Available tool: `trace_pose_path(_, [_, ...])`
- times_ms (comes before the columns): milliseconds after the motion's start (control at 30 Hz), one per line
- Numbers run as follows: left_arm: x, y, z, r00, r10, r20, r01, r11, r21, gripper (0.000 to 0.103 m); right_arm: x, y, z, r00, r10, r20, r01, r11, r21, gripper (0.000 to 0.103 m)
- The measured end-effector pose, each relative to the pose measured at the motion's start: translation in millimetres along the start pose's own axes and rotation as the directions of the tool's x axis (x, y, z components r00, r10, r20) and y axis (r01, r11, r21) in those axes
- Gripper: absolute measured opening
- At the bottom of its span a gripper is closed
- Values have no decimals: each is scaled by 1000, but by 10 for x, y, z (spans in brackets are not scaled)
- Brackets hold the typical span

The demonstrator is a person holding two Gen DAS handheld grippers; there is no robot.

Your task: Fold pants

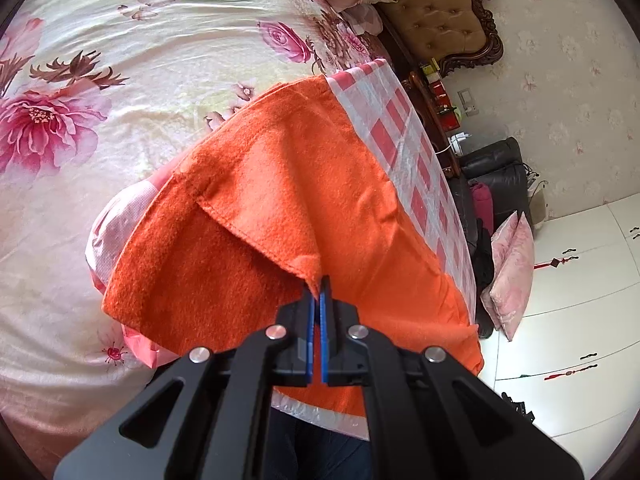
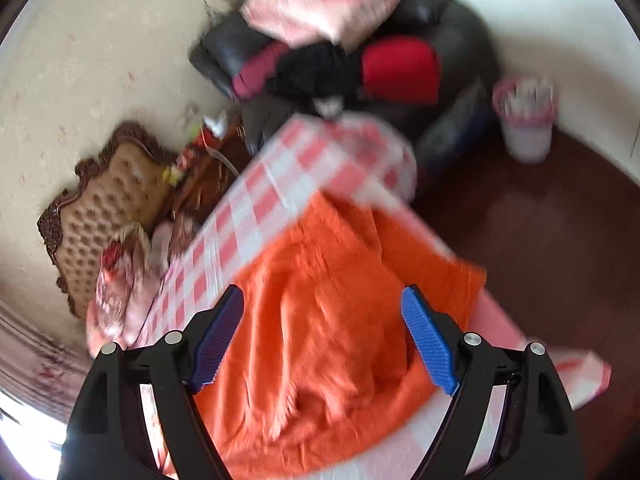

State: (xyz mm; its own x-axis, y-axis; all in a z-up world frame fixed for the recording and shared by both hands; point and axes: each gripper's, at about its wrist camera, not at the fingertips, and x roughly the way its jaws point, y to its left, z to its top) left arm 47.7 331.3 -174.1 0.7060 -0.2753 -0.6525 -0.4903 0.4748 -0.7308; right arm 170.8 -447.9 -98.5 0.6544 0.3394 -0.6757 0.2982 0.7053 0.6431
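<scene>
Orange pants [image 1: 280, 184] hem pinched in left gripper [image 1: 319, 285] jaws, right gripper [image 2: 322, 300] jaws spread wide above them

**Gripper Hardware: Appearance as Observed**

The left gripper [image 1: 319, 286] is built from matte black linkage arms with triangular cut-outs. Four round silver pivot pins are seen across the linkage. The fingers [image 1: 325, 320] are faced with bright blue pads, set in black carriers.

The right gripper [image 2: 322, 336] shows the same black frame and silver pins, four being visible. Its blue pads [image 2: 430, 344] carry a fine ribbed texture and a rounded tip. No markings or cables can be made out; the right wrist view is blurred.
</scene>
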Motion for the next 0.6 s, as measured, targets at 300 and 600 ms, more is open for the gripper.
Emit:
trace_pose_path(300, [73, -7, 10, 1000, 17, -6, -17, 1000, -6, 1, 155, -277, -409, 974, 99, -205, -59, 980, 192, 81])
trace_pose_path(600, [-39, -36, 28, 1000, -5, 11, 5, 1000, -2, 1, 326, -25, 7, 998, 60, -3, -60, 993, 101, 34])
